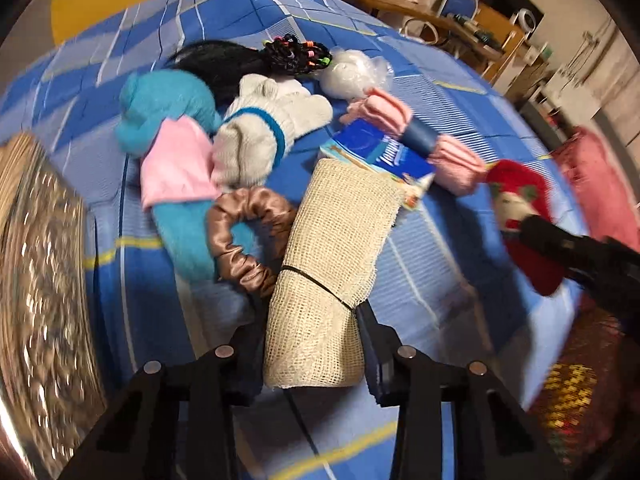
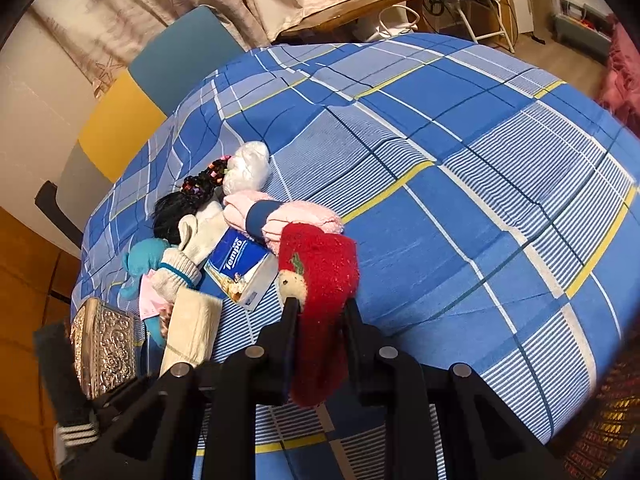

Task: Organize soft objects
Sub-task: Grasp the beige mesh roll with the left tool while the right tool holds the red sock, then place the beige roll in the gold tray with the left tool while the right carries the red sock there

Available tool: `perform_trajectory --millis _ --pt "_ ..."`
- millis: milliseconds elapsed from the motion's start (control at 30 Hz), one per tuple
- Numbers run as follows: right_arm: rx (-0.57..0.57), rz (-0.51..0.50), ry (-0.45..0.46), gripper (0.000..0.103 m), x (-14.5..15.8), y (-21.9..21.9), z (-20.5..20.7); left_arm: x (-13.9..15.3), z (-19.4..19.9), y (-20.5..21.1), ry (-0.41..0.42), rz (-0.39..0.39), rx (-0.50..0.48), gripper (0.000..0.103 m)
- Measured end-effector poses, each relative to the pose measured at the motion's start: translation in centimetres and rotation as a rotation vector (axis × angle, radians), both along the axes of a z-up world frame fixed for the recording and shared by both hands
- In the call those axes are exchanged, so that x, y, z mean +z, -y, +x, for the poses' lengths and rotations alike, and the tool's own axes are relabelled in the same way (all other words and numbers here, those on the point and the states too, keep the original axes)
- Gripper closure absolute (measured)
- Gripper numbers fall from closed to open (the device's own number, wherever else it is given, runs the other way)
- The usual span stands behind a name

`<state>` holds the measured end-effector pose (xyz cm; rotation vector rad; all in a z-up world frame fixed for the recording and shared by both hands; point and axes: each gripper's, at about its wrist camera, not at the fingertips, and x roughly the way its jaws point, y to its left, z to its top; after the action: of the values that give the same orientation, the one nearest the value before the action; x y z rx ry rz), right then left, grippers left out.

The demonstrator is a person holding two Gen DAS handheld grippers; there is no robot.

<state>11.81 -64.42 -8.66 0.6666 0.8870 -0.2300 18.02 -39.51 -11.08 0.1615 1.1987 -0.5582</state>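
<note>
A beige mesh cloth roll (image 1: 332, 240) with a thin black band around it stands between the fingers of my left gripper (image 1: 310, 320), and both pads press on its lower half. It rises over the blue plaid bed sheet (image 1: 432, 264). At the right edge of the left wrist view, the right gripper's dark fingers (image 1: 560, 240) hold a red sock (image 1: 528, 188). In the right wrist view my right gripper (image 2: 320, 308) is shut on that red sock (image 2: 320, 264), which has a small cream figure stitched on it and hangs just above the sheet (image 2: 460, 208).
A pile lies beyond the roll: a teal plush with pink cloth (image 1: 168, 120), white knit socks (image 1: 260, 128), a brown satin scrunchie (image 1: 248, 216), a blue tissue pack (image 1: 384, 152), pink rolled socks (image 1: 452, 160), black hair (image 1: 224, 60) and a white wrapped bundle (image 1: 352, 72). An embossed silver box (image 1: 44, 264) stands at the left.
</note>
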Motion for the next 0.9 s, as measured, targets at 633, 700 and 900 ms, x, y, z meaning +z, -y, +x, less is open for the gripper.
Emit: perform_trajectory --millis 633,700,900 --pt "0.07 -0.157 0.014 0.082 0.8 -2.3 0.4 12.3 -9.3 -16.5 0.111 -0.334 -0.151 0.066" --pt "0.1 -0.2 0.024 0.082 1.0 -3.4 0.5 13.5 -8.8 -20.2 0.148 -0.349 -0.089 0.066" --pt "0.126 -0.209 0.095 0.082 1.7 -6.6 -0.3 13.3 -5.1 -31.2 0.182 -0.278 0.129 0.066"
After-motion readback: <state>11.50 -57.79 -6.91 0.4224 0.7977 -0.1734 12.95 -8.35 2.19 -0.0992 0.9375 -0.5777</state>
